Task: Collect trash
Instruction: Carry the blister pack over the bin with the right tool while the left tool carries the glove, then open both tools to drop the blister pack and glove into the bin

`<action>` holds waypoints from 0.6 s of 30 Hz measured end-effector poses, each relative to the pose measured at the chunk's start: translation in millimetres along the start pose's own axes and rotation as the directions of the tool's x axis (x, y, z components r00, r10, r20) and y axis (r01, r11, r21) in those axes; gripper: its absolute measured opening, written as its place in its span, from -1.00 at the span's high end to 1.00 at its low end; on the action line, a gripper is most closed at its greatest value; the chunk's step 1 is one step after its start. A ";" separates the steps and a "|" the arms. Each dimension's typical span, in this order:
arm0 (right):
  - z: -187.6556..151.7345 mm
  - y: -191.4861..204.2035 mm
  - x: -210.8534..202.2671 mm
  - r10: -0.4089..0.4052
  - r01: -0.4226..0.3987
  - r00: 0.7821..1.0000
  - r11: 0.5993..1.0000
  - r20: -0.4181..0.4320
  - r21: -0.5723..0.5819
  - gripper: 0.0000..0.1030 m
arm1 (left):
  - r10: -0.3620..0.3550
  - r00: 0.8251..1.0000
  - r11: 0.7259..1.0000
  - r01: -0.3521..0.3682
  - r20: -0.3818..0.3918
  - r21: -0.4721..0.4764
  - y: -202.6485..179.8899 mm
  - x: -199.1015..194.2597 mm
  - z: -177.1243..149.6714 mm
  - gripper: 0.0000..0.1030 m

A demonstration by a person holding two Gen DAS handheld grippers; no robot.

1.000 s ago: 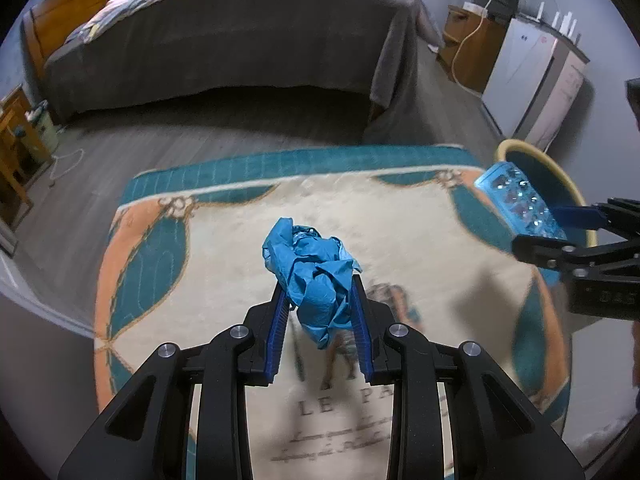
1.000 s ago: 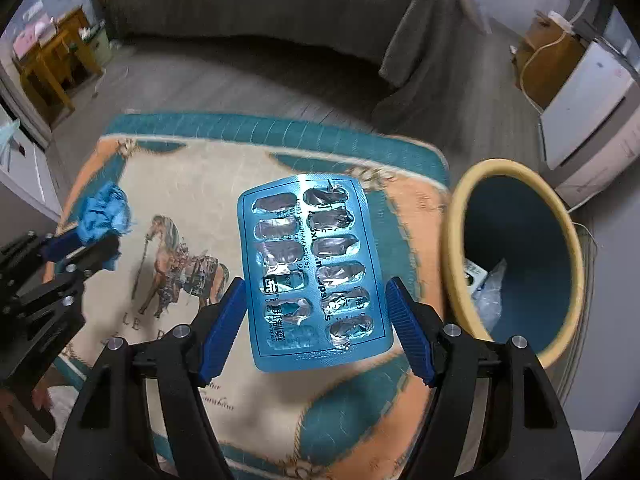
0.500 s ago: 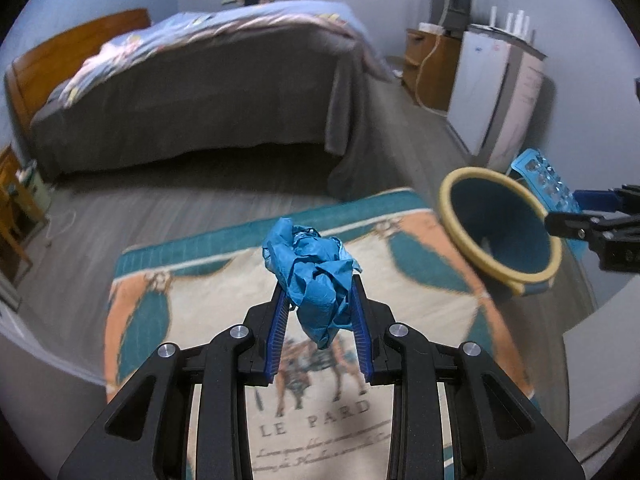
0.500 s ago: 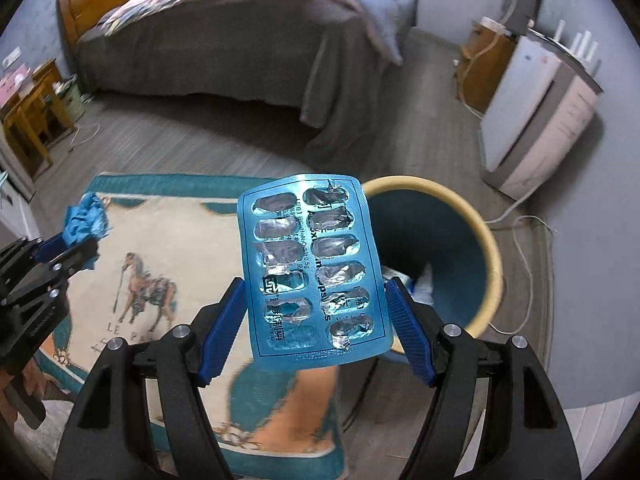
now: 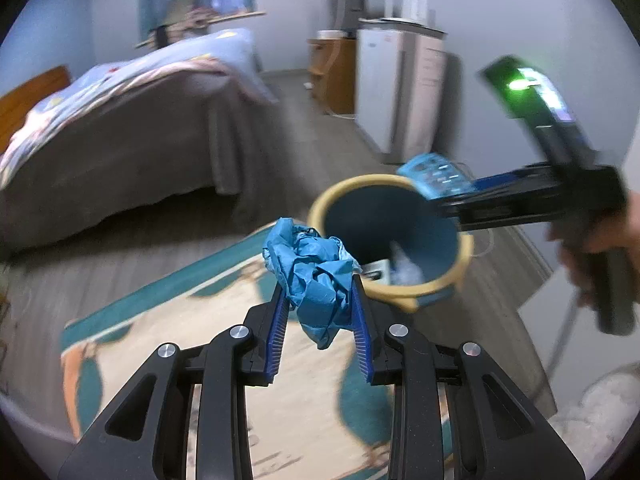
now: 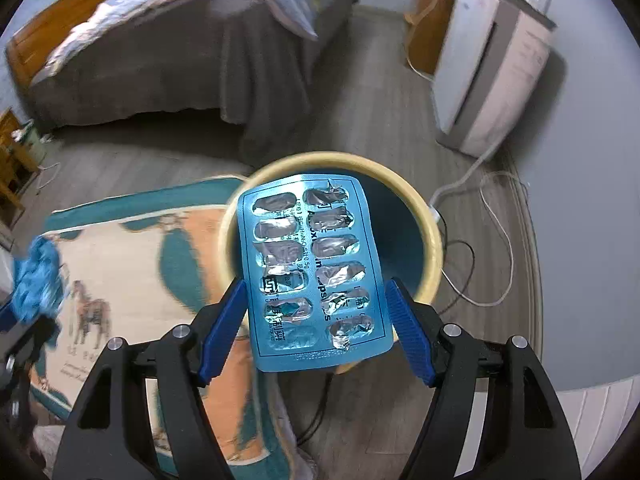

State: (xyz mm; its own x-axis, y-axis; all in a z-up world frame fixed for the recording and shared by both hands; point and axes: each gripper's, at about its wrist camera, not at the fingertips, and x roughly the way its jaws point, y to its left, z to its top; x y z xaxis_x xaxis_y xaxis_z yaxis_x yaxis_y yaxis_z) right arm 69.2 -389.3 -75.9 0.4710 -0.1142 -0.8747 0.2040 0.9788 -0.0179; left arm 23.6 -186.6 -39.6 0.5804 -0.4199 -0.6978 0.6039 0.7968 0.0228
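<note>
Two grippers are in the air over a bedroom floor, each with trash between its fingers. The left gripper (image 5: 320, 300) is clamped on a crumpled blue glove (image 5: 314, 270), which bulges up above the blue finger pads. The right gripper (image 6: 314, 320) carries an emptied blue blister pack (image 6: 312, 268) (its foil pockets all torn), held flat between fingers set fairly wide apart, right above the mouth of the bin. In the left wrist view that pack shows at the bin's far rim.

The bin (image 6: 434, 240) is round, with a yellow rim and a dark blue inside; some pale scraps lie at its bottom. It stands on grey wood-plank flooring (image 6: 380, 100) at the corner of a rug (image 6: 120, 248) with a teal border, orange panels and a cream centre bearing a horse figure. A white cable (image 6: 496, 216) loops across the floor beside the bin.

Behind is a bed (image 6: 180, 40) with a wooden headboard, a grey skirt and a pale quilt. A white cabinet (image 6: 492, 72) stands against the grey wall, with a wooden unit (image 6: 426, 32) next to it.
</note>
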 end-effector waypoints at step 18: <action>-0.7 -59.4 76.2 -0.045 0.060 0.991 0.992 -0.126 0.113 -0.36 | -0.141 0.973 0.987 0.153 -0.180 0.057 -36.7 138.0 37.2 0.39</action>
State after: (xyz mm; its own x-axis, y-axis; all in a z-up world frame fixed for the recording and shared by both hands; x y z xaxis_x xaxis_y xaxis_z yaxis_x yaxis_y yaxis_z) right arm 92.4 -456.0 -141.8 0.3496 -0.1360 -0.9270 0.3275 0.9447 -0.0151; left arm 101.9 -289.9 -110.0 0.3815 -0.4425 -0.8116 0.7155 0.6972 -0.0438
